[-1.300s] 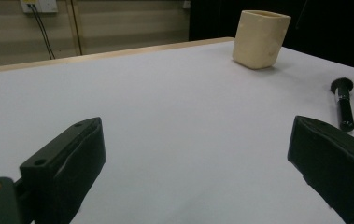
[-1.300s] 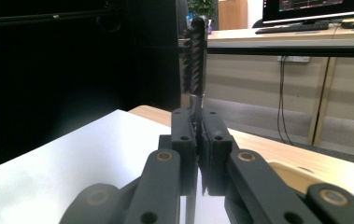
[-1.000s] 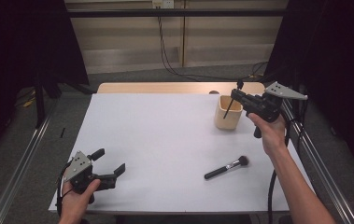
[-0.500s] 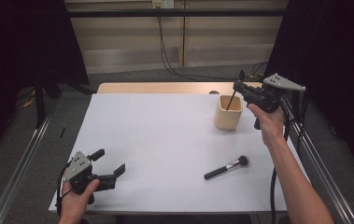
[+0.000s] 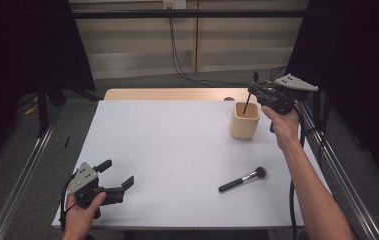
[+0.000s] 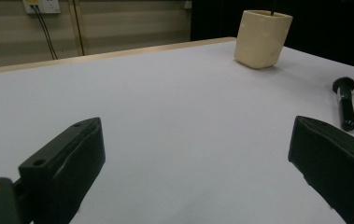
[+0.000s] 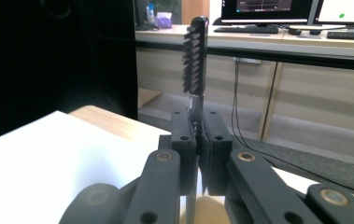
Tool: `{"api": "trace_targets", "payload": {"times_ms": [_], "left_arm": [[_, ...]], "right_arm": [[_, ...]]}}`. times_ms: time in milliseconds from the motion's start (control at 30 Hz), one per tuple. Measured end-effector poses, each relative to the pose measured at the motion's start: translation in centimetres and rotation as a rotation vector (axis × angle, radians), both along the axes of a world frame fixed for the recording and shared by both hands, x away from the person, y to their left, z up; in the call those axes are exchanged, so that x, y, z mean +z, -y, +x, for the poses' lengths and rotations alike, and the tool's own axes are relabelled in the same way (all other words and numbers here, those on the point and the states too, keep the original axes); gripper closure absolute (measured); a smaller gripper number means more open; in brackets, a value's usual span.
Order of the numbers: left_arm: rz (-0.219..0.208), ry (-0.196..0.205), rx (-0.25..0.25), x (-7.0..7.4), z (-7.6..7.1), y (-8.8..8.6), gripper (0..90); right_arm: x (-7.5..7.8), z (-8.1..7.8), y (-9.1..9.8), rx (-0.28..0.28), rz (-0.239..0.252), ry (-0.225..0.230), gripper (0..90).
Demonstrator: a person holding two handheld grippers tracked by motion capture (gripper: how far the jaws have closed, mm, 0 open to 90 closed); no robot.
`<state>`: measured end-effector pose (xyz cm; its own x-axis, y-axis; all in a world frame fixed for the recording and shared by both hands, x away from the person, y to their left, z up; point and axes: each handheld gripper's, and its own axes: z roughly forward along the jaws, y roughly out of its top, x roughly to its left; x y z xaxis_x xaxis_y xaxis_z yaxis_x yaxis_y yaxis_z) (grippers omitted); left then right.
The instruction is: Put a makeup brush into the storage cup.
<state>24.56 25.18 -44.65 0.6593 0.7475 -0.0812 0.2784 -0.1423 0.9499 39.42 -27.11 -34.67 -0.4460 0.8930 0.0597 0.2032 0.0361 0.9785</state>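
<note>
**One brush nearly in the cup, one left on the table**

Two brushes here, and by my read it's about halfway. The right gripper has its jaws squeezed together on a thin black comb brush. In the right gripper view the bristle head sticks straight up above the fingertips, with the handle running down between them. From the high view, the lower end of that handle dips into the mouth of the beige cup, which sits right under the fingers and a bit toward the person. So it's over the cup and partly inside, but the pads haven't let go, so I wouldn't call that one done yet.

The left gripper is at the near corner of the table, jaws wide apart with nothing between them, well away from everything.

What's left, I'd guess: drop the comb brush in, then deal with the makeup brush. It lies flat on the white top, well apart from both sets of fingers, between the cup and the near edge, fluffy end pointing toward the right side.
</note>
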Motion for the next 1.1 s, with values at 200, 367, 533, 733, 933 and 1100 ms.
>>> {"api": "trace_targets", "payload": {"times_ms": [200,367,533,733,933,1100], "left_arm": [[-0.002,-0.002,-0.01,0.0,0.0,0.0,3.9],[-0.002,0.0,-0.006,0.0,0.0,0.1,3.9],[-0.003,-0.001,-0.006,0.0,0.1,0.0,3.9],[-0.004,-0.008,-0.009,0.0,0.1,0.0,4.1],[-0.003,-0.007,-0.005,0.0,0.1,0.0,4.1],[-0.003,0.003,0.001,0.1,0.3,0.2,4.0]], "right_arm": [[-0.5,0.3,0.4,-0.006,-0.002,-0.01,86.1],[-0.9,0.3,0.7,-0.018,-0.001,-0.012,86.0],[-1.3,0.4,0.8,-0.018,0.01,-0.006,86.0],[-2.4,0.4,0.8,-0.017,0.014,-0.02,86.0],[-3.1,0.2,1.0,-0.015,0.017,-0.031,86.0],[-4.0,0.2,1.0,-0.014,0.022,-0.047,86.0]]}}
